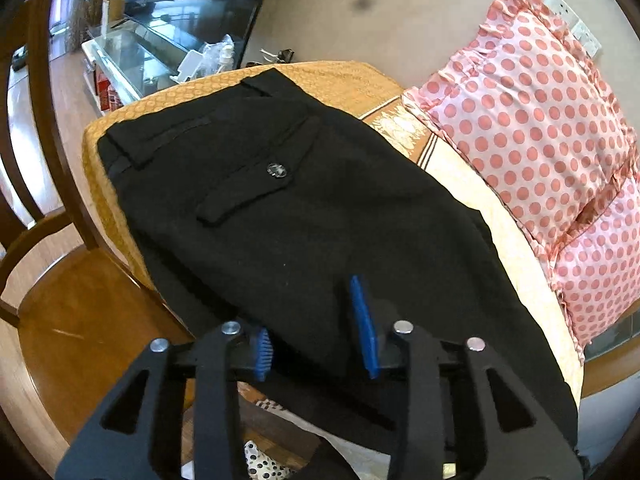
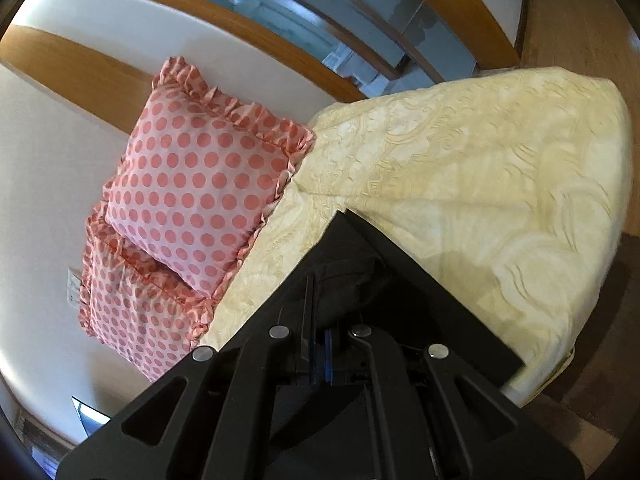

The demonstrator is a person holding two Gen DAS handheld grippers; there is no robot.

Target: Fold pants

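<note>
Black pants (image 1: 280, 208) lie on the cloth-covered bed, waistband at the far left, a buttoned back pocket facing up. My left gripper (image 1: 316, 336) is open, its blue pads (image 1: 362, 320) just over the near part of the fabric, nothing between them. In the right wrist view, my right gripper (image 2: 320, 354) is shut on the black pants fabric (image 2: 360, 272), which drapes forward over the pale yellow bedspread (image 2: 480, 184).
Two pink polka-dot pillows (image 1: 540, 128) lie along the bed's right side; they also show in the right wrist view (image 2: 200, 184). A wooden chair (image 1: 48, 264) stands at left. A glass cabinet (image 1: 132, 52) is beyond. An orange cloth (image 1: 332, 80) covers the far bed end.
</note>
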